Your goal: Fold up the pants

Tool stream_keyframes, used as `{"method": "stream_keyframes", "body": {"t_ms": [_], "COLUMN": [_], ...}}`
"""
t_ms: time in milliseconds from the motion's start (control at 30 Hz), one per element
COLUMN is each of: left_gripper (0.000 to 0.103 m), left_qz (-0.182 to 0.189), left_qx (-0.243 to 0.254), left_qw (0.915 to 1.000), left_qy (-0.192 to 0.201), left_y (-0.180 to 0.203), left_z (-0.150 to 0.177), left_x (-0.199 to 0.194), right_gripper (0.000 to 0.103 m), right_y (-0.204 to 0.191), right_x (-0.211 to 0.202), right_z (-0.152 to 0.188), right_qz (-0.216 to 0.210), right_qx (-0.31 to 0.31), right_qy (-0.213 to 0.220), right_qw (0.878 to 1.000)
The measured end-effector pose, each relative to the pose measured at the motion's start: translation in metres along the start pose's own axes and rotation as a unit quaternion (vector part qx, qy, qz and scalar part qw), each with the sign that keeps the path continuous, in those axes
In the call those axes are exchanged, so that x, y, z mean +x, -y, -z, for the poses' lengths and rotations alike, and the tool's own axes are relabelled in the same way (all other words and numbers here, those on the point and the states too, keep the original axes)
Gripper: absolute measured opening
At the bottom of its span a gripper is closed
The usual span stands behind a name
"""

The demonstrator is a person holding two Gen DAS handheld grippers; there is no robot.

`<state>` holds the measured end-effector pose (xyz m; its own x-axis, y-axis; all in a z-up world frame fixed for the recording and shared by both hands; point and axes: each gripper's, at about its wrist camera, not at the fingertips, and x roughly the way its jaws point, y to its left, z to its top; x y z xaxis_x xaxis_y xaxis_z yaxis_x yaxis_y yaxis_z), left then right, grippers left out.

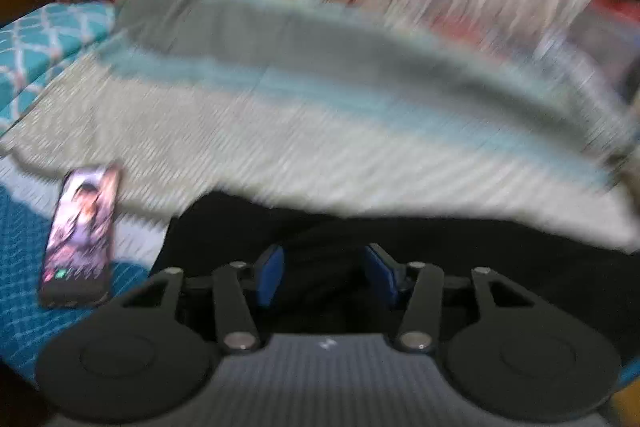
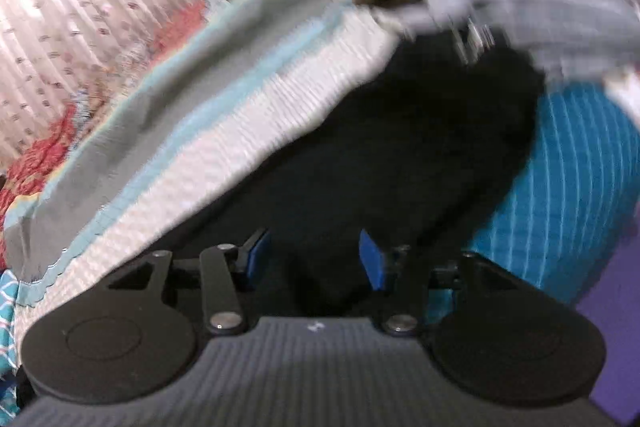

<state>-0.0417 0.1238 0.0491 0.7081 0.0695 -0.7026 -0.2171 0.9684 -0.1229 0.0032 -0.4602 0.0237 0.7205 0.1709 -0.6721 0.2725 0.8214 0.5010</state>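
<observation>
Pants (image 1: pixel 460 251), black, lay on the bed (image 1: pixel 24 311) over its teal patterned sheet, with a white, grey and light-blue striped blanket (image 1: pixel 280 131) along their far edge. A phone (image 1: pixel 80 239) with a lit screen lay just left of the pants. Both views were blurred. The left gripper (image 1: pixel 324 273) hung over the pants, its blue fingers (image 1: pixel 272 275) apart with dark cloth showing between them, unpinched. The right gripper (image 2: pixel 312 259) likewise stood released above the pants (image 2: pixel 400 155).

Black pants (image 2: pixel 400 147) lie bunched on a white-and-grey cloth (image 2: pixel 256 115).
</observation>
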Motion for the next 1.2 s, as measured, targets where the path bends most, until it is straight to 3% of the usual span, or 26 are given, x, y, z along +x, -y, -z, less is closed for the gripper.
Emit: {"method": "stream_keyframes", "body": {"t_ms": [33, 67, 100, 133, 200, 267, 333, 433, 533, 733, 800, 867, 900, 1033, 1200], "left_gripper": [0.039, 0.034, 0.034, 0.034, 0.044, 0.044, 0.044, 0.044, 0.044, 0.045, 0.045, 0.045, 0.045, 0.045, 0.045], "left_qz": [-0.024, -0.035, -0.037, -0.040, -0.023, -0.001, 0.017, 0.038, 0.051, 0.077, 0.087, 0.100, 0.106, 0.133, 0.168], "left_qx": [0.010, 0.013, 0.014, 0.017, 0.010, -0.008, -0.021, -0.028, -0.019, -0.004, 0.003, 0.009, 0.011, 0.013, 0.003], "left_qw": [0.9993, 0.9984, 0.9982, 0.9984, 0.9991, 0.9998, 0.9996, 0.9987, 0.9985, 0.9962, 0.9950, 0.9933, 0.9925, 0.9891, 0.9831], "left_qy": [-0.028, -0.043, -0.044, -0.037, -0.033, -0.021, 0.003, 0.017, 0.008, -0.040, -0.048, -0.057, -0.060, -0.063, -0.073], "left_y": [-0.002, -0.005, -0.005, -0.001, 0.005, 0.010, 0.014, 0.028, 0.047, 0.079, 0.089, 0.098, 0.101, 0.114, 0.122], "left_z": [0.006, 0.011, 0.016, 0.017, 0.010, 0.004, 0.001, -0.005, -0.005, -0.001, 0.001, 0.003, 0.005, 0.006, 0.008], "left_x": [0.018, 0.030, 0.033, 0.028, 0.015, -0.003, -0.022, -0.039, -0.040, -0.021, -0.018, -0.014, -0.013, -0.013, -0.010], "right_gripper": [0.048, 0.036, 0.033, 0.033, 0.034, 0.048, 0.055, 0.070, 0.077, 0.078, 0.071, 0.030, 0.021, 0.019, 0.019], "right_y": [0.009, 0.019, 0.027, 0.032, 0.038, 0.048, 0.068, 0.092, 0.103, 0.103, 0.101, 0.095, 0.093, 0.066, -0.016], "right_x": [0.004, 0.007, 0.005, 0.001, -0.018, -0.045, -0.062, -0.069, -0.059, -0.020, -0.014, -0.012, -0.012, -0.033, -0.061], "right_z": [0.002, 0.005, 0.005, 0.003, -0.003, -0.006, -0.014, -0.024, -0.033, -0.043, -0.047, -0.049, -0.050, -0.044, -0.013], "right_qz": [0.014, 0.020, 0.012, 0.003, -0.014, -0.008, 0.005, 0.019, 0.019, 0.023, 0.010, 0.000, -0.001, -0.033, -0.091], "right_qx": [0.012, 0.024, 0.033, 0.038, 0.030, 0.018, 0.032, 0.053, 0.052, 0.032, 0.022, 0.012, 0.007, -0.019, -0.138], "right_qy": [-0.011, -0.019, -0.015, -0.019, 0.002, 0.056, 0.105, 0.141, 0.149, 0.129, 0.127, 0.115, 0.113, 0.124, 0.124], "right_qw": [1.000, 0.999, 0.999, 0.999, 0.999, 0.998, 0.994, 0.988, 0.987, 0.991, 0.992, 0.993, 0.994, 0.992, 0.978]}}
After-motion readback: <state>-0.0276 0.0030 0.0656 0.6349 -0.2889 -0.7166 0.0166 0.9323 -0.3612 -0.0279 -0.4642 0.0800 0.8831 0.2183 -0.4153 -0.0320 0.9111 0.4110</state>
